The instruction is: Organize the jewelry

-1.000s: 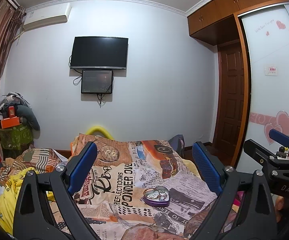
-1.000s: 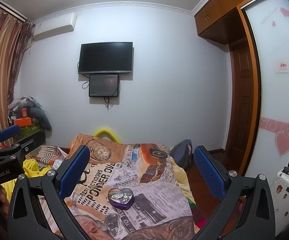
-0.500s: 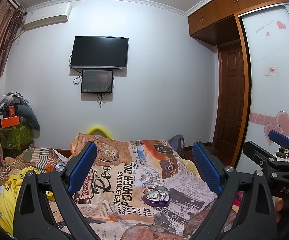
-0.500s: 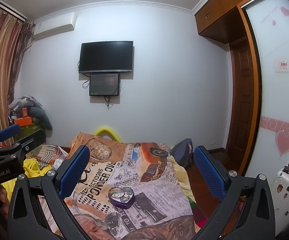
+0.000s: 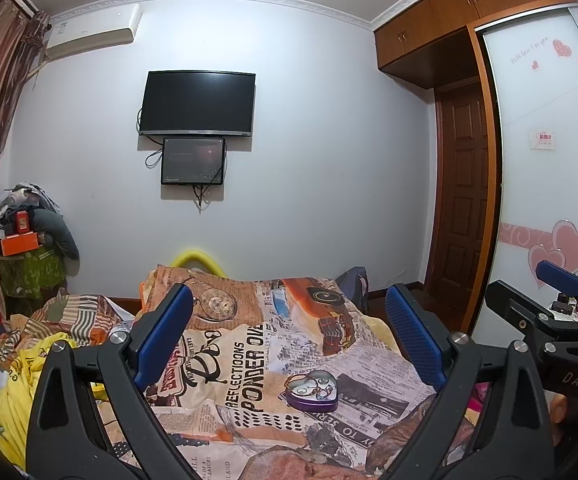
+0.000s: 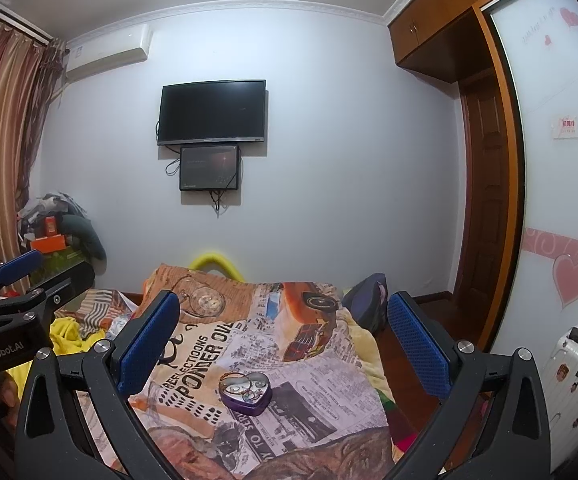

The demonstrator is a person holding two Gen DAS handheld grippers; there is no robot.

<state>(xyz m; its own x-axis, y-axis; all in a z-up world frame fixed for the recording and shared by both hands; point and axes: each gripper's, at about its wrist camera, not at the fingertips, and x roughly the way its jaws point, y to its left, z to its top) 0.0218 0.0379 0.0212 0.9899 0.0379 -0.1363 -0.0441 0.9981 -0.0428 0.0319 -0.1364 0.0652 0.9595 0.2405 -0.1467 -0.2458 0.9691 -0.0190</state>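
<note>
Both tools are held above a bed, and nothing is between their blue pads. The left tool [image 5: 289, 336] is spread wide open in the lower part of its view. The right tool [image 6: 285, 344] is just as wide open. A purple heart-shaped tin [image 5: 312, 390] lies open on the newspaper-print bedspread [image 5: 245, 360], low and centre-right in the left view, and just below centre in the right view [image 6: 246, 393]. Small pieces of jewelry [image 6: 245, 388] lie inside it, with a thin chain at its upper left rim; they are too small to tell apart. Neither tool touches the tin.
</note>
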